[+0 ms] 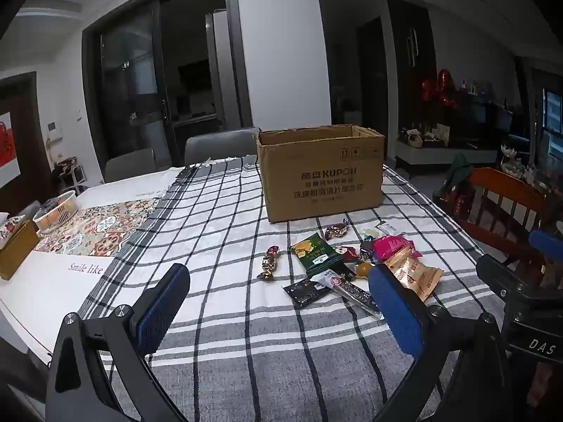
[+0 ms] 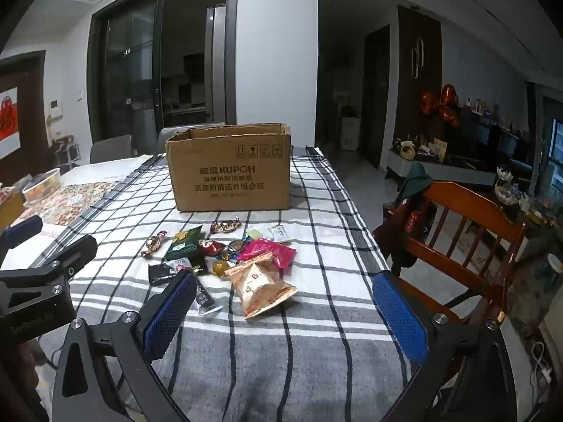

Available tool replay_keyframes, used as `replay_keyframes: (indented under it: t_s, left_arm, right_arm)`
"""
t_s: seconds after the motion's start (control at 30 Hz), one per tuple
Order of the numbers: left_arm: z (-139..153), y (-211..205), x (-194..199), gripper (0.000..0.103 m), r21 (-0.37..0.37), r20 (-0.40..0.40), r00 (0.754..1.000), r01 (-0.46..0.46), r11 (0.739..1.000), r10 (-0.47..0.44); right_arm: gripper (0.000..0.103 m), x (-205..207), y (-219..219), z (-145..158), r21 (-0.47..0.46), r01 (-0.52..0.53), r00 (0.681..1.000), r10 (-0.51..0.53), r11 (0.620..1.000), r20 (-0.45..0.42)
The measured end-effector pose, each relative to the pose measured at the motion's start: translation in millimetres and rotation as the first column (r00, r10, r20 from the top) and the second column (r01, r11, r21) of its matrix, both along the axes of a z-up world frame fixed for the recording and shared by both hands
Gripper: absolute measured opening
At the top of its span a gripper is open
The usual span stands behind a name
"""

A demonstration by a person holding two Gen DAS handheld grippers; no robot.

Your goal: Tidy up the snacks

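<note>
An open cardboard box [image 1: 322, 172] stands on the checked tablecloth [image 1: 225, 232]; it also shows in the right wrist view [image 2: 230, 170]. In front of it lies a pile of snacks: a green packet [image 1: 316, 253], a pink packet [image 1: 392, 246], a tan packet [image 1: 415, 274], a black packet [image 1: 306, 292] and wrapped candies [image 1: 271, 262]. In the right wrist view the tan packet [image 2: 262, 285] lies nearest, with the pink packet [image 2: 272, 251] and green packet [image 2: 184, 242] behind. My left gripper [image 1: 278, 309] is open and empty above the cloth. My right gripper [image 2: 285, 309] is open and empty.
A wooden chair [image 2: 468, 232] stands at the table's right side. A white basket [image 1: 56, 211] and a tissue box [image 1: 14, 246] sit at the far left on a patterned mat [image 1: 98, 227]. Grey chairs [image 1: 218, 144] stand behind the table.
</note>
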State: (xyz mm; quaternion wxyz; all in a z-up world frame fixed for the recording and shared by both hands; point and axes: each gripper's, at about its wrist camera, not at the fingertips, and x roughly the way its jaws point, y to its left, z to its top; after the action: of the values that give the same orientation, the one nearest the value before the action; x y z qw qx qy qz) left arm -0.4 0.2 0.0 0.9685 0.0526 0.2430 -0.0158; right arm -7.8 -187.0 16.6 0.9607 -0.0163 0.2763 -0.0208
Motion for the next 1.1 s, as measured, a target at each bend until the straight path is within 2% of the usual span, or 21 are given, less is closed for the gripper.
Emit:
replay_keyframes:
  t_s: [1.1]
  left_arm:
    - [0.0,-1.0,-0.4,0.103,0.002,0.002,1.0,-0.002,1.0,0.002]
  right_arm:
    - [0.102,0.0,0.1,-0.6,0.003,-0.001,1.0,0.001,1.0,0.004]
